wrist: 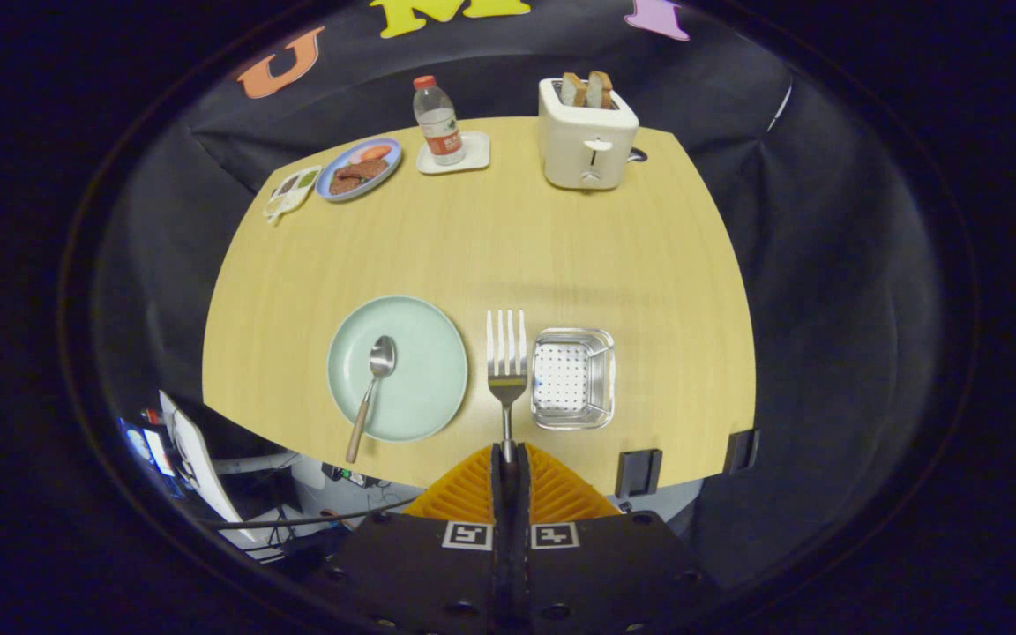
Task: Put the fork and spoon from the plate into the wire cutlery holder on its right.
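Observation:
My gripper (508, 459) is shut on the handle of a metal fork (506, 357), held high above the table. The fork's tines point away from me and hang between the plate and the holder. A pale green plate (424, 353) lies on the table left of the fork. On it rests a spoon (371, 388) with a metal bowl and a wooden handle that reaches over the plate's near rim. The metal cutlery holder (572, 378), a square perforated basket, stands just right of the fork and has nothing in it.
At the table's far side stand a white toaster (586, 132) with two bread slices, a water bottle (437, 121) on a white coaster, a blue plate of food (358, 168) and a small packet (292, 190). Two black clamps (638, 472) grip the near table edge.

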### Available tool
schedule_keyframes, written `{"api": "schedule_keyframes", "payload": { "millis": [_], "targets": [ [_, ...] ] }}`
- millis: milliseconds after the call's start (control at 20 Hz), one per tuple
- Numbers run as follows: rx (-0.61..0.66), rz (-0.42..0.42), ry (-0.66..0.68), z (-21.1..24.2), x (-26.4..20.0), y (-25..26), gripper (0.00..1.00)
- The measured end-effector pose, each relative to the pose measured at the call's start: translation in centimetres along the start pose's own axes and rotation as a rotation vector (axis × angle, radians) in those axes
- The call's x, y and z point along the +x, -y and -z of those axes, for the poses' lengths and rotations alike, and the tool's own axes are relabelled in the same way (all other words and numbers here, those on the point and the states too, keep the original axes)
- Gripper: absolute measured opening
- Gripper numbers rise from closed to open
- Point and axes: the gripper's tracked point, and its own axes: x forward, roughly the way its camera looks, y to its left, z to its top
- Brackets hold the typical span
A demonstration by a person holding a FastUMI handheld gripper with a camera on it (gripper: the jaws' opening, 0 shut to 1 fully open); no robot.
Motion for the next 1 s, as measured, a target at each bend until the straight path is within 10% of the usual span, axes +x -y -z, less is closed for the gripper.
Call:
{"api": "schedule_keyframes", "payload": {
  "millis": [1000],
  "targets": [
    [0.236, -0.040, -0.425, 0.8, 5.5, 4.4, 0.02]
  ]
}}
